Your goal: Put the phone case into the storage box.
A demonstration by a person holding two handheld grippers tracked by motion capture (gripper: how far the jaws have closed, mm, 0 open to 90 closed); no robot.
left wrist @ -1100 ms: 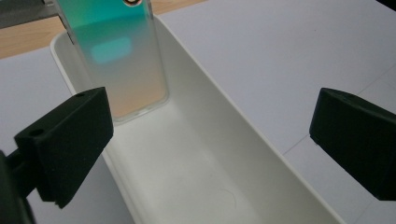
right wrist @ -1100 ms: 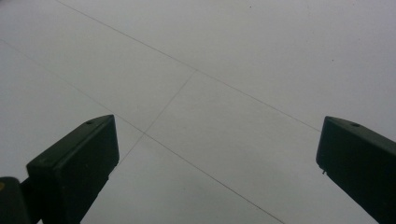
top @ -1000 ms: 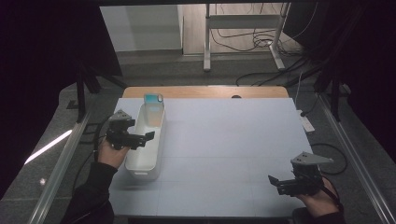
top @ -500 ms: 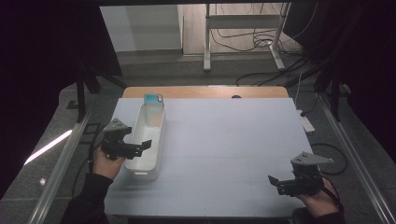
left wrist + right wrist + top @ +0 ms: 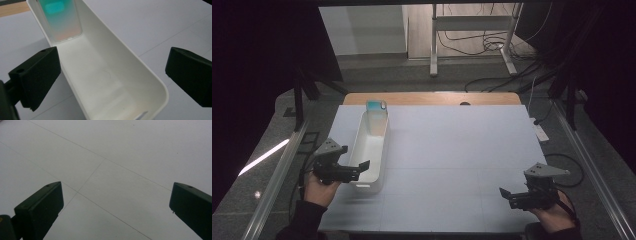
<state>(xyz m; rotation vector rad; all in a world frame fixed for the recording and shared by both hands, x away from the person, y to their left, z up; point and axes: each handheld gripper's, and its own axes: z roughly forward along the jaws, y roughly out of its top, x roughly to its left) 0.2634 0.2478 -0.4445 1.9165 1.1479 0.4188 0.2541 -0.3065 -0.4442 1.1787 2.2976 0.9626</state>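
Since a second ago the left gripper [image 5: 357, 171] has been pulled back from above the middle of the white bin [image 5: 371, 150] toward the person's side; it is now held at the bin's near left corner. Right gripper [image 5: 508, 196] unchanged at the near right of the table.

Surface: a pale grey-white sheet [image 5: 452, 160] marked with thin grid lines is laid over the table, with a strip of wooden tabletop [image 5: 432, 98] left exposed at the far edge. Metal rails [image 5: 277, 175] run along both sides. Beyond the table, a grey floor, a metal stand [image 5: 472, 30] and loose cables [image 5: 472, 42] are seen; the rest of the room is dark.

The bin is long and narrow, laid lengthwise on the left part of the sheet. A card with a teal-to-peach face [image 5: 61, 18] is leaned upright against the bin's far end wall.

Left gripper: held low by the left hand [image 5: 319, 187], pointed right and forward; jaws wide apart, nothing gripped. In the left gripper view the bin's near end is seen between the jaws, not touched.

Right gripper: held by the right hand [image 5: 552, 215], pointed left, jaws wide apart, nothing held, bare sheet below, well apart from the bin.
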